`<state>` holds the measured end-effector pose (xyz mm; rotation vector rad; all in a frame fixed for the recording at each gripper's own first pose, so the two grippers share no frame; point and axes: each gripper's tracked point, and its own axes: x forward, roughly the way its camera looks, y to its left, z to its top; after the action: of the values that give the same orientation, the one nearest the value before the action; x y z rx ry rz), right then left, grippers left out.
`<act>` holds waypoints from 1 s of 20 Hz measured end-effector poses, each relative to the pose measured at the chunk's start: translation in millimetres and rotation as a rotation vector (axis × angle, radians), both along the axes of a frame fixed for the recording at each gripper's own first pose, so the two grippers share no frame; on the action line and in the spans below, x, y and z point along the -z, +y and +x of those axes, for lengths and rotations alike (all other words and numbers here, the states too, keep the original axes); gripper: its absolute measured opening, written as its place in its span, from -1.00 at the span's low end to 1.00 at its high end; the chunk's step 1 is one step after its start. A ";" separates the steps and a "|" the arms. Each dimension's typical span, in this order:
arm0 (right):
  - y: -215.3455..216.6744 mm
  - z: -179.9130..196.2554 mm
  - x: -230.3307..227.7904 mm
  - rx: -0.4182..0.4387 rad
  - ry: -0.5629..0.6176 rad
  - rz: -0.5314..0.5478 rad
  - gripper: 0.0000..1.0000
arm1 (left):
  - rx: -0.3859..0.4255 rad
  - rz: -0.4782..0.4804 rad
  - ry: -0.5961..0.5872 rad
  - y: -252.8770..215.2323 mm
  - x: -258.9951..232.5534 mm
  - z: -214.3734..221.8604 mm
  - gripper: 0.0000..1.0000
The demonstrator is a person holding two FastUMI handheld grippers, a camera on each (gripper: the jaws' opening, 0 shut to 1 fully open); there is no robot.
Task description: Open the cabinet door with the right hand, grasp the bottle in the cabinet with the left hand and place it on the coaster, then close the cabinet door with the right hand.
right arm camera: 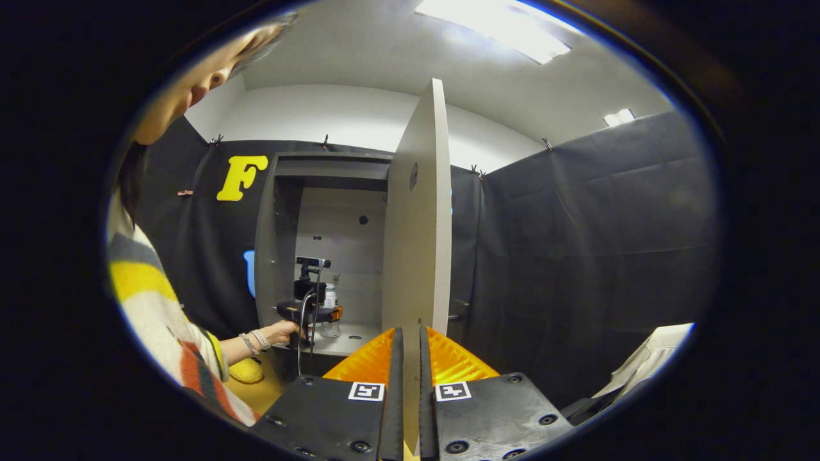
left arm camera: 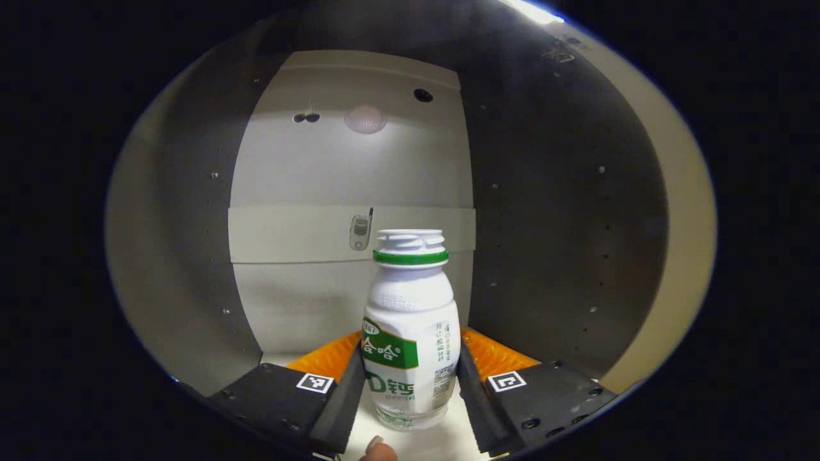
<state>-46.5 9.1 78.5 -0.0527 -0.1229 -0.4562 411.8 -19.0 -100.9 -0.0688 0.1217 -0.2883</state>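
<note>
The white plastic bottle (left arm camera: 410, 330) stands inside the cabinet (left arm camera: 346, 230), clamped between the left gripper (left arm camera: 410, 368) fingers. The right gripper (right arm camera: 409, 358) pinches the open cabinet door (right arm camera: 415, 224) edge.

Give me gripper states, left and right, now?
Left gripper: shut on the bottle, inside the cabinet.
Right gripper: shut on the cabinet door edge.

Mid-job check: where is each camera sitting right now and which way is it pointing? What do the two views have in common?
Left gripper view: rides on the left tongs, inside the cabinet, facing its back wall; the bottle stands between its fingers; a fingertip shows at the bottom.
Right gripper view: rides on the right tongs, outside, facing the open cabinet door, whose edge sits between its fingers; the person's hand and striped sleeve show on the left.
Shared: the bottle, cabinet and left tongs.
</note>
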 end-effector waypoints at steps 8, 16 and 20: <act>22.6 -8.2 7.5 -0.213 0.005 0.010 -0.72 | 0.093 0.038 -0.126 5.1 -61.8 -115.0 0.45; 62.3 10.4 40.9 -0.636 0.130 -0.004 -0.72 | -0.052 0.045 -0.099 57.5 -66.9 -272.4 0.45; 82.1 20.8 50.9 -0.779 0.158 -0.048 -0.72 | -0.196 0.071 -0.064 94.3 -52.9 -341.3 0.45</act>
<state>-25.7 91.2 27.6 -0.0821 0.0073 0.3294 70.5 75.3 -48.0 -0.0013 0.0608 -0.0905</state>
